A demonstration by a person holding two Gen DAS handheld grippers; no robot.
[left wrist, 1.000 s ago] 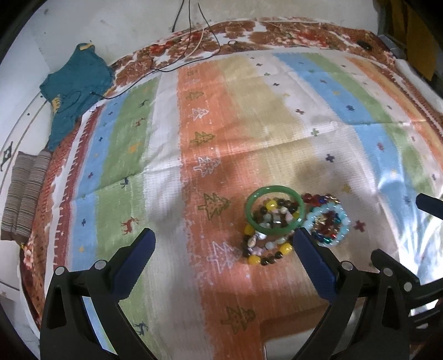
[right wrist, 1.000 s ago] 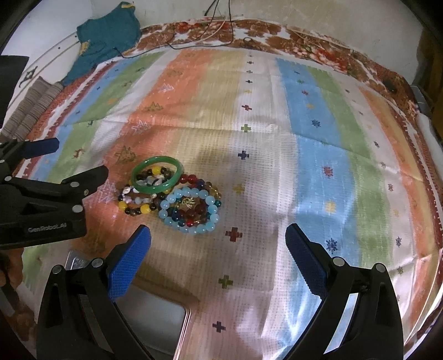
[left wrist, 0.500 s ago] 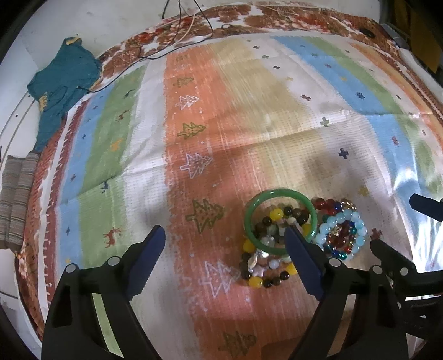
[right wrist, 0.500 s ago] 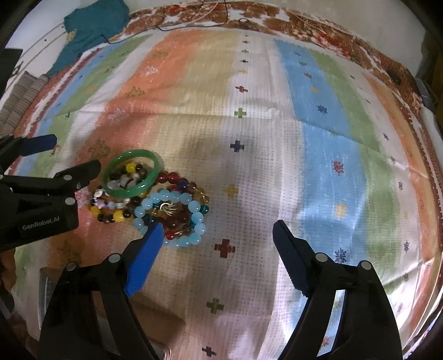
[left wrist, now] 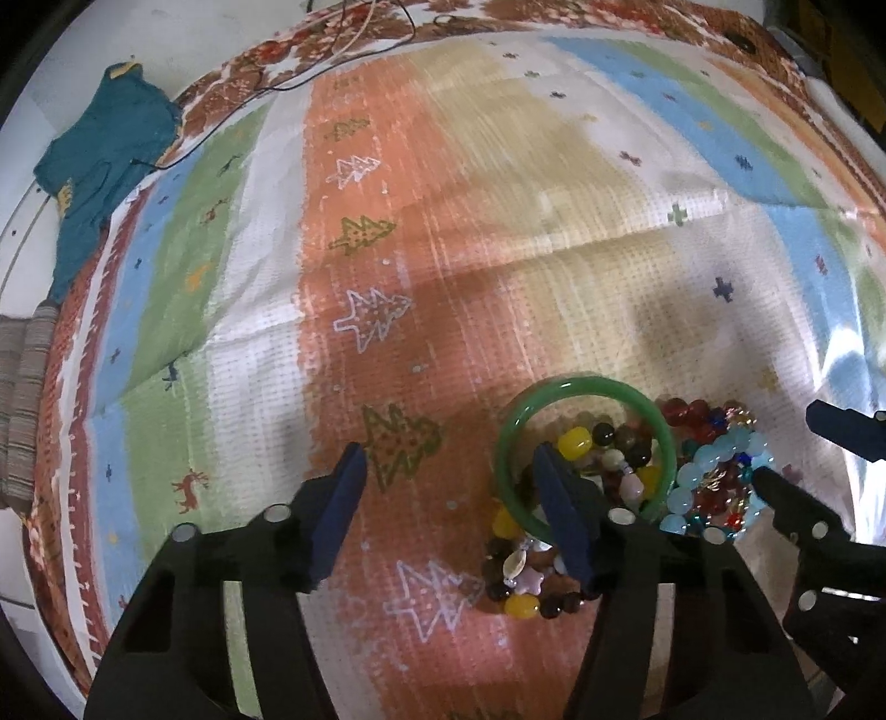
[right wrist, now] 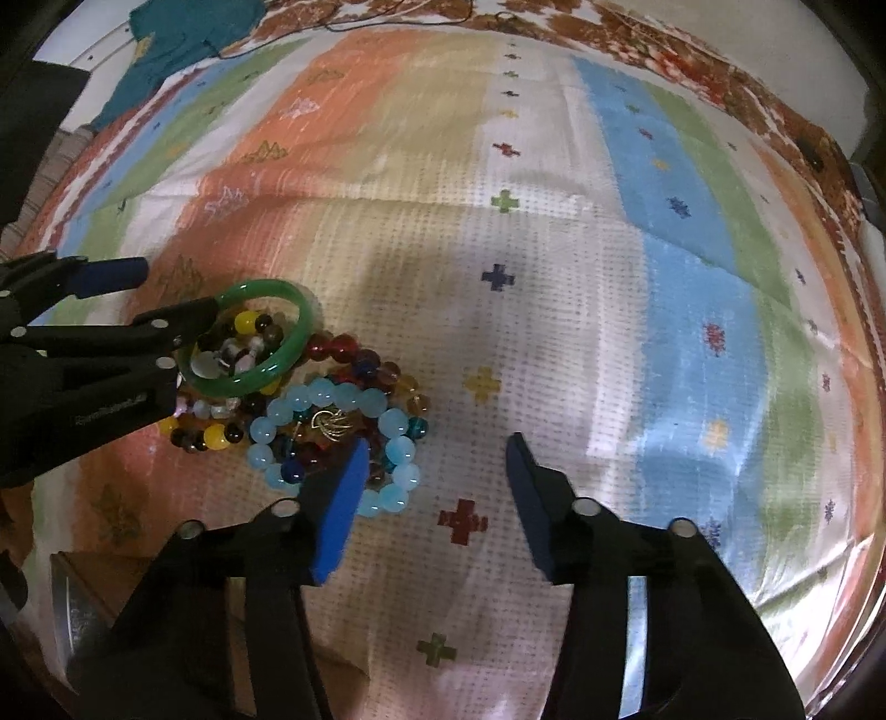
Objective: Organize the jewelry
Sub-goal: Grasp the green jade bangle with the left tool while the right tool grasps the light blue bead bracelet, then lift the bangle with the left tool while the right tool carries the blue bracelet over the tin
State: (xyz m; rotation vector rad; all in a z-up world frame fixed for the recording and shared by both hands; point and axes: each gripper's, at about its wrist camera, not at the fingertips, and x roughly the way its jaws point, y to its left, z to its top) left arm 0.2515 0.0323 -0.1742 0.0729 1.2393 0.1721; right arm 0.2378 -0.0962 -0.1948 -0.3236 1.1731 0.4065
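A pile of jewelry lies on a striped cloth (left wrist: 498,232). A green bangle (left wrist: 587,387) rests on a mixed bead bracelet (left wrist: 520,603) with yellow beads. Beside it lies a light blue bead bracelet (left wrist: 692,487) over red and amber beads. My left gripper (left wrist: 448,487) is open, its right finger inside the bangle's ring and the left finger outside on the cloth. In the right wrist view, the bangle (right wrist: 288,354) and the blue bracelet (right wrist: 332,399) show at left. My right gripper (right wrist: 437,459) is open, its left finger over the blue bracelet's near edge.
A teal garment (left wrist: 105,166) lies at the far left edge with thin cables (left wrist: 354,50) beyond the cloth. A striped cushion (left wrist: 22,399) is at the left. A metallic tray corner (right wrist: 83,603) shows under the near left of the cloth.
Both grippers have come down and forward onto the jewelry pile. The left one's right finger now reaches into the green bangle. The right one's left finger reached the blue bracelet. Both jaws narrowed somewhat.
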